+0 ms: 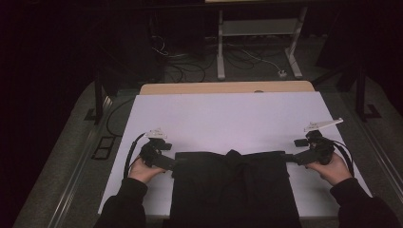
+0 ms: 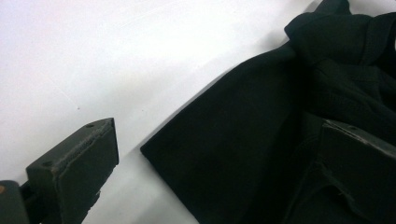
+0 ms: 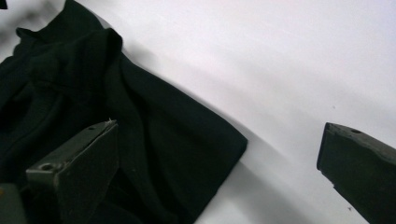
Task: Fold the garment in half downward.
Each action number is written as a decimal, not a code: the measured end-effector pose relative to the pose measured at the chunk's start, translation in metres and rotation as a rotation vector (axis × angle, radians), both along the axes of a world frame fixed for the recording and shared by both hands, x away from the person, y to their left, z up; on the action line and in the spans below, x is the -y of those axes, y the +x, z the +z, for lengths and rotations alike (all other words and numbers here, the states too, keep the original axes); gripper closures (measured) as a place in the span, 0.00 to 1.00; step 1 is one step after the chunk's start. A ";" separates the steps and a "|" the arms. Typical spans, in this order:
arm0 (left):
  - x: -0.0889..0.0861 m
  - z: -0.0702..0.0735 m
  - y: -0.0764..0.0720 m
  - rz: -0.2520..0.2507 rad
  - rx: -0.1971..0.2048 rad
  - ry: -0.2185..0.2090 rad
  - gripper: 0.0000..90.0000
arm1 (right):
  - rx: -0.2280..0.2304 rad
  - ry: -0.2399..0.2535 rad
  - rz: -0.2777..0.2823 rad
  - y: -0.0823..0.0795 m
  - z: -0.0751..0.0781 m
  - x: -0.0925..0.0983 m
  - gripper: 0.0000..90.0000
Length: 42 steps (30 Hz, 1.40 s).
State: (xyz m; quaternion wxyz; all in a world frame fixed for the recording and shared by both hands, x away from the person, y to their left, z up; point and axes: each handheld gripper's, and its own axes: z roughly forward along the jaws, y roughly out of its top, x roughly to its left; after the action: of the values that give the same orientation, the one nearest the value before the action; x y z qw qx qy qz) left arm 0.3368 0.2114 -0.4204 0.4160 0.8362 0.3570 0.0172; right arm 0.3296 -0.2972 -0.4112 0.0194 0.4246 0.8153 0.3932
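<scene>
Now the black garment lies flat at the near edge of the white surface. Left tongs and right tongs sit spread apart at its two upper corners, gripping nothing.

Black garment cut off at the high view's bottom edge, near hem past the table's front edge unseen. Left gripper and right gripper tips lost against dark cloth at its far corners; contact impossible to judge. Background beyond the table's far edge too dim to read.
</scene>
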 end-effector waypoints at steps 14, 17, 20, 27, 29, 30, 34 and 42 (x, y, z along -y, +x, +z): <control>-0.003 -0.009 0.007 0.013 -0.020 0.006 0.00 | -0.024 -0.013 -0.015 0.008 -0.010 0.003 0.00; -0.002 -0.012 0.009 0.017 -0.025 0.008 0.00 | -0.024 -0.020 -0.008 0.011 -0.013 0.002 0.00; -0.003 -0.014 0.010 0.015 -0.030 0.007 0.00 | -0.037 -0.020 -0.012 0.012 -0.015 0.002 0.00; -0.002 -0.018 0.012 0.007 -0.070 0.014 0.00 | -0.057 -0.021 -0.004 0.014 -0.023 0.002 0.06; -0.003 -0.019 0.013 0.005 -0.083 0.014 0.02 | -0.059 -0.023 -0.002 0.014 -0.025 0.001 0.11; -0.003 -0.019 0.014 0.007 -0.083 0.012 0.03 | -0.063 -0.018 -0.002 0.014 -0.025 0.001 0.13; -0.007 -0.020 0.016 0.017 -0.090 -0.007 0.10 | -0.057 -0.010 0.008 0.014 -0.026 0.000 0.18; -0.006 -0.023 0.019 0.024 -0.097 0.003 0.37 | -0.065 -0.008 0.014 0.014 -0.028 -0.001 0.37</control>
State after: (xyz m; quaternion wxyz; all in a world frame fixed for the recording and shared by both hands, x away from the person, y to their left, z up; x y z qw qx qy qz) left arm 0.3562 0.2172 -0.4434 0.3968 0.8323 0.3867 -0.0181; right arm 0.3434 -0.2962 -0.4392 -0.0081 0.4316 0.8200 0.3758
